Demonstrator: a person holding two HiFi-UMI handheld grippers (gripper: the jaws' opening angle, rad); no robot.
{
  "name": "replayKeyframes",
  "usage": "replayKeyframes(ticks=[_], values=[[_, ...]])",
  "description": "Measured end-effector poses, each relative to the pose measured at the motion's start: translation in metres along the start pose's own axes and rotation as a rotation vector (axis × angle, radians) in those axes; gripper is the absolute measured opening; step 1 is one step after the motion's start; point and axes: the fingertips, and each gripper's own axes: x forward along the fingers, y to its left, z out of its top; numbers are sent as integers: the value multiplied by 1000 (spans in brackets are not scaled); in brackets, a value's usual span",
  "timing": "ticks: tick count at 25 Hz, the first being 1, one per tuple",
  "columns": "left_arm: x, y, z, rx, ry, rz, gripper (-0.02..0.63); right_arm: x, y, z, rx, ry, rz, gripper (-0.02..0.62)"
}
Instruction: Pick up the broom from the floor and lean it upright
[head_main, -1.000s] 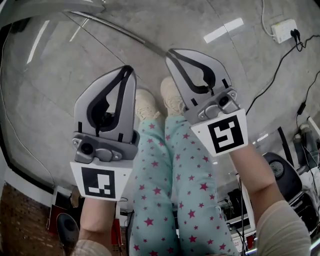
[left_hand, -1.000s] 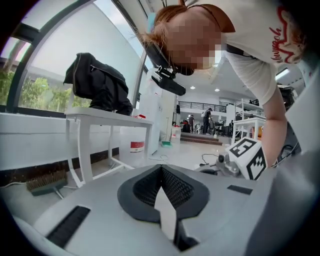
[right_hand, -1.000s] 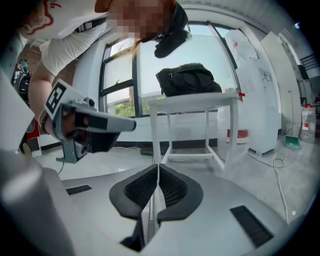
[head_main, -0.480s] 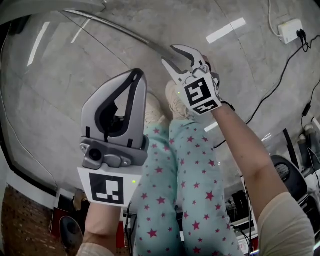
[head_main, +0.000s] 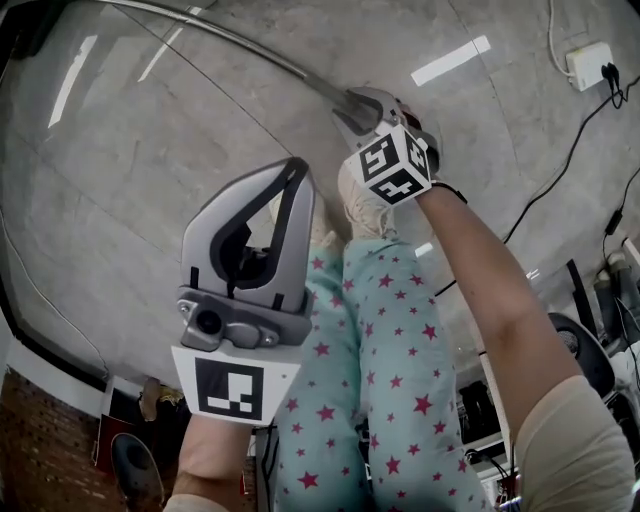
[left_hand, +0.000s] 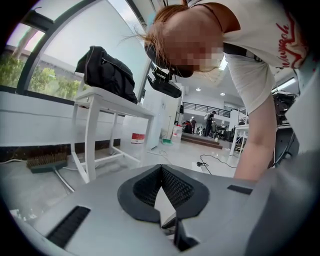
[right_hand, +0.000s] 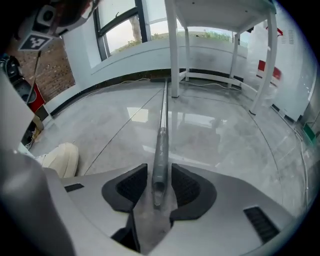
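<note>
The broom lies on the grey floor. Its metal handle (head_main: 240, 45) runs from the top left of the head view to my right gripper (head_main: 356, 106). The right gripper view shows the handle's (right_hand: 161, 125) near end lying between the two dark pads (right_hand: 131, 186), and my right gripper (right_hand: 159, 170) stands open around it with narrow gaps on both sides. The brush head (left_hand: 47, 162) rests by the wall, seen in the left gripper view. My left gripper (head_main: 297, 166) hangs in the air over my legs, shut and empty, its jaws (left_hand: 160, 170) meeting at the tips.
A white table (right_hand: 175, 50) straddles the far part of the handle and carries a black bag (left_hand: 107, 72). My shoes (head_main: 365, 205) stand just short of the handle's end. A power strip (head_main: 572, 60) and cables lie to the right.
My right gripper has dropped from in front of my legs to the floor, tipped downward, and opened around the handle's end. The left gripper has drifted slightly right and lower in view.
</note>
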Motion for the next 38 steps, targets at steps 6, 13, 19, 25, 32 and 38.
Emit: replayKeyframes(ticks=[6, 13, 19, 25, 32, 38], values=[[-8, 6, 2, 4, -8, 11, 17, 2, -5, 0, -8, 41, 27, 110], [-23, 14, 34, 16, -21, 51, 17, -36, -11, 37, 49, 45, -25, 100], [-36, 12, 96, 9, -35, 87, 17, -126, 0, 122, 66, -90, -53, 100], [-61, 34, 202, 12, -103, 195, 17, -224, -4, 258, 66, -313, -62, 100], [-120, 67, 311, 23, -165, 375, 17, -304, 30, 419, -136, -511, -32, 98], [-173, 92, 369, 17, -199, 536, 17, -318, 66, 502, -285, -604, 34, 81]])
